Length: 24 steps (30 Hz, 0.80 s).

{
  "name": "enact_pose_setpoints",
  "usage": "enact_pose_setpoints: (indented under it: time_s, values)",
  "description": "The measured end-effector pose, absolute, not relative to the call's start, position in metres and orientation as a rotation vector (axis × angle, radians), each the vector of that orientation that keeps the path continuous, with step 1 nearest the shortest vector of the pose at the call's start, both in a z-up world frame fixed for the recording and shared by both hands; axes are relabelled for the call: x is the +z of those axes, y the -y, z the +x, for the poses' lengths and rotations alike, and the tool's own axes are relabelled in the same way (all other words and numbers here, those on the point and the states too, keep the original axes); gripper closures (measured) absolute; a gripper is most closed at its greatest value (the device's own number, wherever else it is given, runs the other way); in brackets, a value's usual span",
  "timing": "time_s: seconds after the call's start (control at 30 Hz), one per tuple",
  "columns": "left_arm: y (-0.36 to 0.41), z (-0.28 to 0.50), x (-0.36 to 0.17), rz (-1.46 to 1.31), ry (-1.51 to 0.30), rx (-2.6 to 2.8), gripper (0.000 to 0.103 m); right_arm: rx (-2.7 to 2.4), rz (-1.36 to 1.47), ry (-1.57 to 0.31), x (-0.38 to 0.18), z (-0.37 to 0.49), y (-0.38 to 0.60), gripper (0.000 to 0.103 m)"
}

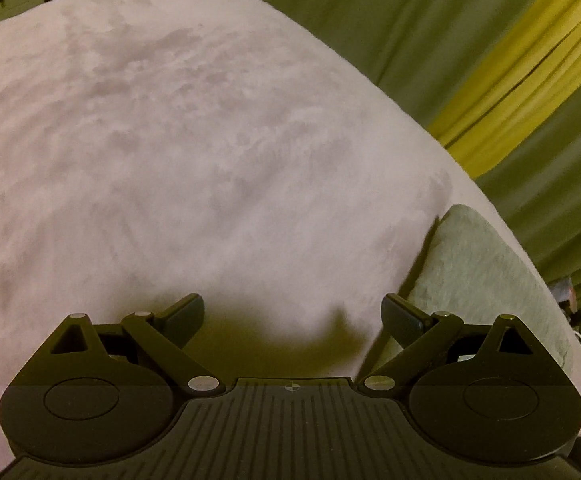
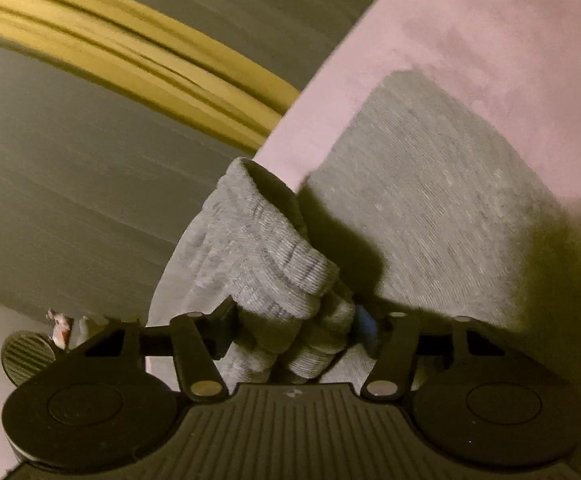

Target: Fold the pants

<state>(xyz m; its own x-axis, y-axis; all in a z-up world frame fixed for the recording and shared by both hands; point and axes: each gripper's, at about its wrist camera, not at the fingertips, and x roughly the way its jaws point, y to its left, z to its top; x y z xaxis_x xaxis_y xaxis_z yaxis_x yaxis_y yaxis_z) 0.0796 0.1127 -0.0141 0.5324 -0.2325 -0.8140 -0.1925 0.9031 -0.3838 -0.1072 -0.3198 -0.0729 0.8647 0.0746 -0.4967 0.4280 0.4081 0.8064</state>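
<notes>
The grey knit pants lie flat on a pink plush surface, and one bunched end hangs over its edge. My right gripper is shut on that bunched, ribbed end, with a finger pressing on each side of the folds. In the left wrist view only a corner of the pants shows at the right. My left gripper stands open over the bare pink surface, just left of that corner, with nothing between its fingers.
A green cloth with a yellow band hangs beyond the pink surface's curved edge, and the yellow band also shows in the right wrist view. Small clutter and a ribbed dark object sit low at the left.
</notes>
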Motion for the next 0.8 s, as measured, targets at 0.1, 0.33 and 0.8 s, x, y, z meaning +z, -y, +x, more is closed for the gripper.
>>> enact_pose_setpoints:
  time_s: [0.1, 0.33, 0.8]
  values:
    - [-0.113, 0.079, -0.014, -0.466, -1.02, -0.021, 0.004, -0.219, 1.171, -0.527, -0.072, -0.094, 0.324, 0.022]
    - [-0.116, 0.079, -0.015, -0.478, -1.027, -0.018, 0.004, -0.197, 1.041, -0.489, -0.025, -0.081, 0.306, 0.058]
    - [-0.117, 0.081, -0.019, -0.502, -1.054, -0.024, 0.004, -0.286, 0.868, -0.237, 0.028, -0.179, 0.31, 0.063]
